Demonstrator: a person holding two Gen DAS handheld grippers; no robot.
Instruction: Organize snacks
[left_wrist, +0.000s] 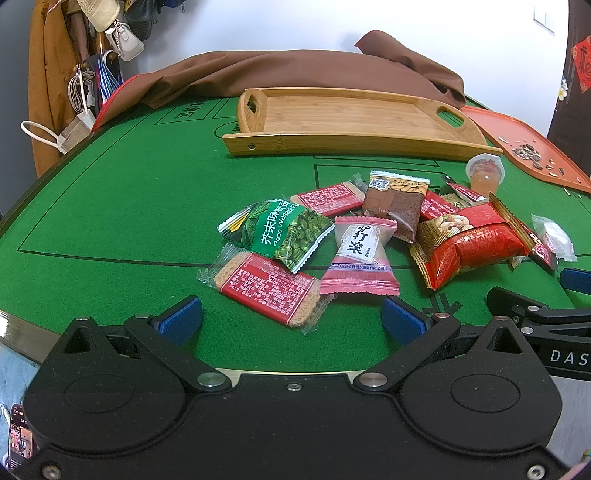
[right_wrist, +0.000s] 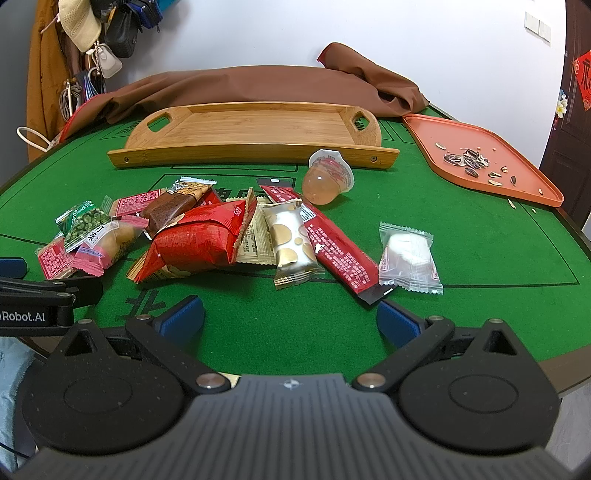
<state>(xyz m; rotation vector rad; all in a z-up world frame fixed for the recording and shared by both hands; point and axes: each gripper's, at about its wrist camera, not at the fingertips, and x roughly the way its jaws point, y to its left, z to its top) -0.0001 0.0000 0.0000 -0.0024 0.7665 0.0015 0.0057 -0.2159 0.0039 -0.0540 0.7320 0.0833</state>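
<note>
Several wrapped snacks lie in a loose pile on the green table. In the left wrist view my left gripper (left_wrist: 291, 319) is open just short of a red biscuit pack (left_wrist: 267, 288), with a green wasabi pea bag (left_wrist: 280, 230), a pink candy pack (left_wrist: 360, 254) and a big red bag (left_wrist: 469, 247) beyond. In the right wrist view my right gripper (right_wrist: 290, 317) is open, near a long red stick pack (right_wrist: 332, 247), a gold-spotted pack (right_wrist: 291, 240) and a white clear-wrapped sweet (right_wrist: 408, 258). A jelly cup (right_wrist: 327, 181) lies tipped. The wooden tray (right_wrist: 255, 129) stands empty behind.
An orange tray (right_wrist: 517, 177) with sunflower seed shells sits at the right. A brown cloth (right_wrist: 258, 85) is bunched along the table's far edge. Bags and a coat hang on a rack (left_wrist: 92, 55) at the far left. The table's near edge runs just under both grippers.
</note>
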